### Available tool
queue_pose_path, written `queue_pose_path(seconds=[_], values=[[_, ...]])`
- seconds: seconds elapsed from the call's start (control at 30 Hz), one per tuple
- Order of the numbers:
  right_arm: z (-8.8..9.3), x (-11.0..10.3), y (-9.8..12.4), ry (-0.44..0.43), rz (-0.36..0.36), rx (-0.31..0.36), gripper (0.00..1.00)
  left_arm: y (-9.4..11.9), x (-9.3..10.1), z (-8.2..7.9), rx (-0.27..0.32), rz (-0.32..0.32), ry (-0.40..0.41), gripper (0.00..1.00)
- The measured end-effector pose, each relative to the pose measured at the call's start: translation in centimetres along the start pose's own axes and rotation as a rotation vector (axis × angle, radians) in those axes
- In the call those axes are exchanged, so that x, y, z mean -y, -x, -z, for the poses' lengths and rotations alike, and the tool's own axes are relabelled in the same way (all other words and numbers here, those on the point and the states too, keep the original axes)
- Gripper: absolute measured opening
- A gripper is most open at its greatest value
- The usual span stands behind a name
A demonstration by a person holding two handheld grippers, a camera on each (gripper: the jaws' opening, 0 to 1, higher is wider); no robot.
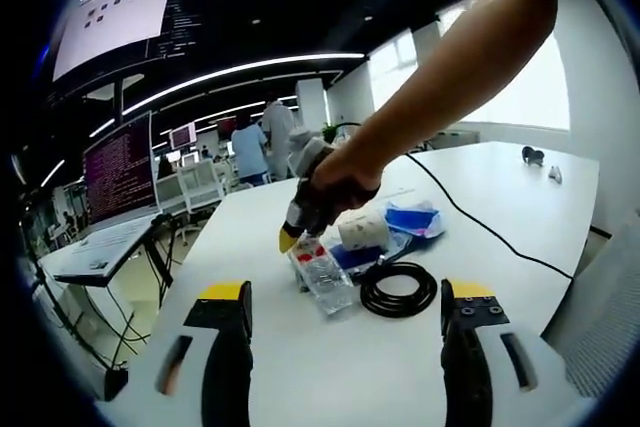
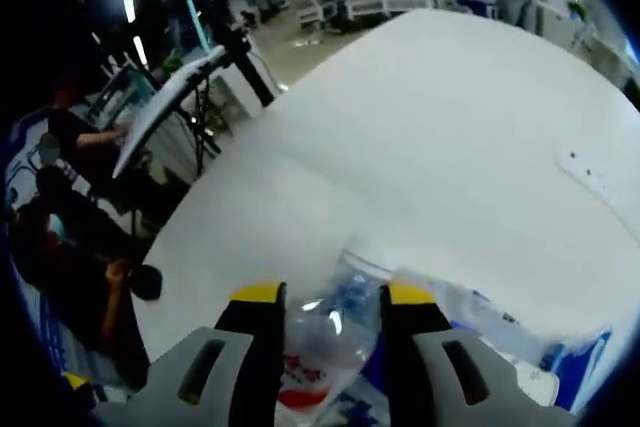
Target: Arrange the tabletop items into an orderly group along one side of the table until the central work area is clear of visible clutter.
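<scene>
Two grippers are at work over a white table [image 1: 300,367]. In the left gripper view, the left gripper [image 1: 345,312] hangs with its yellow-tipped black jaws spread wide and nothing between them, low over the near edge of the table. Beyond it, near the middle of the tabletop, lies a small cluster of things: a clear plastic bottle [image 1: 322,275] with a red label, a coil of black cable [image 1: 398,289] just right of the bottle and touching or nearly touching it, a white roll [image 1: 363,231] behind them, and a crumpled blue and white packet [image 1: 413,217] at the far right of the group. A flat blue item sits under the roll, too hidden to make out. The right gripper [image 1: 290,238] comes in from above on a person's bare arm [image 1: 455,72], its yellow tip down at the bottle's far end. In the right gripper view, the right gripper [image 2: 323,299] has its two jaws closed on the clear bottle, whose red label shows low between them, the bottle body blurred. Blue and white packaging lies at the lower right of that view. A long black cord [image 1: 480,227] runs from the cluster toward the right edge of the table. Far off, people [image 1: 262,137] stand among desks and a dark monitor [image 1: 118,169].
</scene>
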State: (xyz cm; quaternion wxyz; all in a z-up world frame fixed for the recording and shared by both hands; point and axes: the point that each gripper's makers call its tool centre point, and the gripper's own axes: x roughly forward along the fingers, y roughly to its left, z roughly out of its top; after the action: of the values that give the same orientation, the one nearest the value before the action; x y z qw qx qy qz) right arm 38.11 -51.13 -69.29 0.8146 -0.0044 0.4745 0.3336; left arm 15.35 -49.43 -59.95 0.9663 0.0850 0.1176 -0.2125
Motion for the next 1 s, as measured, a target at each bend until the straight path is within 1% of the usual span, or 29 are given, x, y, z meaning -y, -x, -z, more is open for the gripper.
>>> queue_pose_path(seconds=[0.17,0.2,0.23,0.33,0.37,0.5,0.53,0.6,0.63,0.67,0.73,0.87,0.97,1.0], values=[[0.0,-1.0,0.9,0.065,0.005,0.051,0.34,-0.1,-0.2,0.2,-0.012,-0.008,0.010,0.76],[0.0,-1.1,1.1,0.074,0.015,0.062,0.34,-0.1,-0.3,0.4,-0.020,-0.015,0.010,0.76],[0.1,-1.2,1.3,0.079,0.017,0.069,0.34,-0.1,-0.5,0.7,-0.041,-0.025,0.012,0.76],[-0.2,-1.7,1.8,0.121,0.027,0.117,0.34,-0.3,-0.4,0.9,-0.053,-0.024,0.006,0.77],[-0.2,-1.8,1.9,0.127,0.028,0.122,0.34,-0.4,-0.3,1.0,-0.056,-0.020,0.008,0.77],[0.1,-3.0,3.3,0.178,0.049,0.179,0.34,-0.5,-0.2,1.3,-0.073,-0.022,-0.003,0.77],[-0.1,-2.8,3.1,0.190,0.051,0.194,0.34,-0.6,-0.3,1.4,-0.078,-0.024,-0.004,0.77],[0.0,-3.1,3.5,0.213,0.061,0.220,0.34,-0.8,-0.5,2.1,-0.107,-0.039,0.016,0.77],[0.3,-3.3,3.8,0.220,0.066,0.235,0.34,-1.0,-0.8,2.6,-0.127,-0.048,0.025,0.77],[0.4,-3.2,3.9,0.219,0.070,0.239,0.34,-1.0,-0.9,2.7,-0.130,-0.049,0.028,0.77],[0.6,-3.1,4.2,0.221,0.077,0.265,0.34,-1.3,-1.3,3.5,-0.162,-0.060,0.058,0.77],[1.5,-3.2,4.8,0.224,0.082,0.312,0.34,-1.8,-2.1,3.8,-0.161,-0.079,0.100,0.77],[1.8,-3.7,5.3,0.223,0.082,0.338,0.34,-2.2,-2.5,4.0,-0.177,-0.086,0.090,0.76],[1.8,-4.0,5.5,0.238,0.083,0.350,0.34,-2.4,-2.7,4.1,-0.183,-0.088,0.086,0.76]])
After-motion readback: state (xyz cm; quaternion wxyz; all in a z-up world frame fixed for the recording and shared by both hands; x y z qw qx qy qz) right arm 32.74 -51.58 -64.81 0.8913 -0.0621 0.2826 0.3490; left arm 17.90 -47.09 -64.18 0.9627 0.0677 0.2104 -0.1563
